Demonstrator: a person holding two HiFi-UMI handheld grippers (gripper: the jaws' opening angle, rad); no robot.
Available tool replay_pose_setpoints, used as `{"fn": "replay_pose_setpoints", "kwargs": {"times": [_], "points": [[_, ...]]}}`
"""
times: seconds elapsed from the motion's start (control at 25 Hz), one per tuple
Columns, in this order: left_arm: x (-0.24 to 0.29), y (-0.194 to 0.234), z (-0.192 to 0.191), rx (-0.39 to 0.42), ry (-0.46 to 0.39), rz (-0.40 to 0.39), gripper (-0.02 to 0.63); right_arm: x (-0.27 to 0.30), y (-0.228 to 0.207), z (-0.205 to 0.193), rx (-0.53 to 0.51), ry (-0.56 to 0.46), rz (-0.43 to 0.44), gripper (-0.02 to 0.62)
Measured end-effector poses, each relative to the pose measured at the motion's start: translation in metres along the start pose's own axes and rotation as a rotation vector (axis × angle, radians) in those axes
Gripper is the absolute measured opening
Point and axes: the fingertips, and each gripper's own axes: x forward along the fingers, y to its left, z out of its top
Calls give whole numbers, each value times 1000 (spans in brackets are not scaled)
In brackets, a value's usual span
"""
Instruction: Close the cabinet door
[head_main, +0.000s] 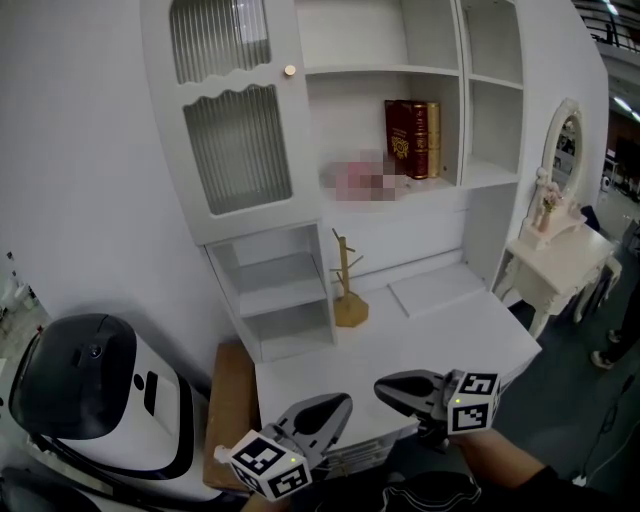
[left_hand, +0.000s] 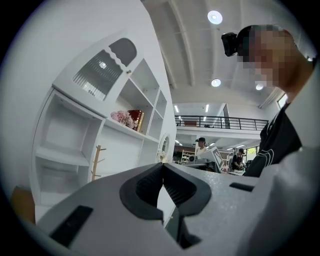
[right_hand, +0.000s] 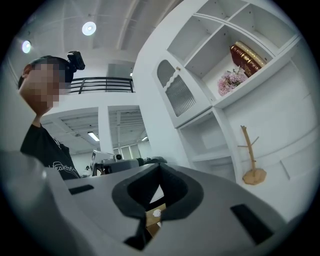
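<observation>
The cabinet door (head_main: 235, 110) is white with ribbed glass panes and a small gold knob (head_main: 290, 70). It lies flat against the upper left of the white wall unit, and it also shows in the left gripper view as the door (left_hand: 102, 70) and in the right gripper view as the door (right_hand: 175, 90). Both grippers hang low over the desk's front edge, far below the door and touching nothing. My left gripper (head_main: 345, 402) (left_hand: 162, 165) is shut and empty. My right gripper (head_main: 380, 385) (right_hand: 159, 165) is also shut, its tips meeting with nothing between them.
Red books (head_main: 412, 138) stand on the open shelf right of the door. A wooden branch stand (head_main: 348, 285) sits on the white desk (head_main: 440, 340). A white dressing table with a mirror (head_main: 560, 250) is at the right, and a white and black machine (head_main: 90, 400) beside a brown board (head_main: 232, 400) at the left.
</observation>
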Motion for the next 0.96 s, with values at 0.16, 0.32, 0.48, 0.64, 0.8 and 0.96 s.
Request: {"fn": "replay_pose_setpoints", "kwargs": {"times": [0.16, 0.32, 0.48, 0.64, 0.8, 0.96], "points": [[-1, -1, -4, 4, 22, -2, 5, 5, 4, -6, 2, 11, -1, 6], [-4, 4, -4, 9, 28, 8, 5, 11, 2, -7, 4, 22, 1, 6], [-6, 11, -3, 0, 19, 26, 5, 17, 1, -8, 8, 34, 11, 6], [-7, 18, -2, -9, 15, 47, 5, 23, -3, -10, 12, 48, 18, 6], [-7, 22, -4, -31, 20, 53, 5, 26, -5, -10, 12, 56, 26, 6], [-4, 23, -7, -34, 18, 51, 5, 26, -9, -13, 12, 64, 32, 6]]}}
